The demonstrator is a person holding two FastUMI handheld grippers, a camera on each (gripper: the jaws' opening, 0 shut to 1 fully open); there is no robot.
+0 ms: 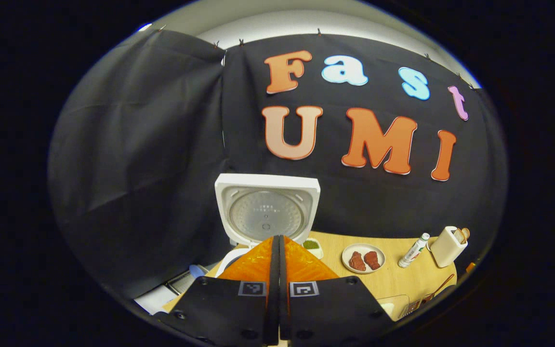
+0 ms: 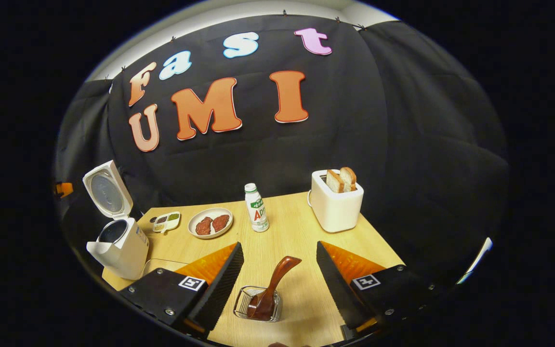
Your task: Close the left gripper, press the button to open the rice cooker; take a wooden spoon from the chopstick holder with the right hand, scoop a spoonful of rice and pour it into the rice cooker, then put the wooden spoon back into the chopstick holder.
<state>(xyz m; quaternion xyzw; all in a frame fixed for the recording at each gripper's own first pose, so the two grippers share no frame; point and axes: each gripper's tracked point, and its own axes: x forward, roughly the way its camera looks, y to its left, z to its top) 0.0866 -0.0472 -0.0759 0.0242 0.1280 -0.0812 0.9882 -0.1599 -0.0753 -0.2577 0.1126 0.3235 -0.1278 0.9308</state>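
**Hovering over the spoon, cooker lid already up**

Looking down the right gripper [image 2: 280, 262], we see its jaws spread wide, with nothing between them but air. Just below and between them sits the wire chopstick holder [image 2: 244, 300], and the dark wooden spoon [image 2: 275, 284] stands in it, handle leaning up and to the right. Neither finger touches the spoon.

Over on the far left of the light wooden tabletop [image 2: 297, 226], the white rice cooker [image 2: 122, 248] has its lid standing upright, the dark inner pot showing. Beside it we spot a small white sauce dish [image 2: 165, 222], then a white round plate with two reddish meat pieces [image 2: 210, 222], a white bottle with a green label [image 2: 257, 207], and a white toaster holding two slices of bread [image 2: 336, 202] at the back right.

Switching to the left gripper [image 1: 277, 241], we find its jaws pressed fully together, gripping nothing. They point straight at the cooker [image 1: 268, 209], whose raised lid shows its round metal underside just beyond the fingertips.
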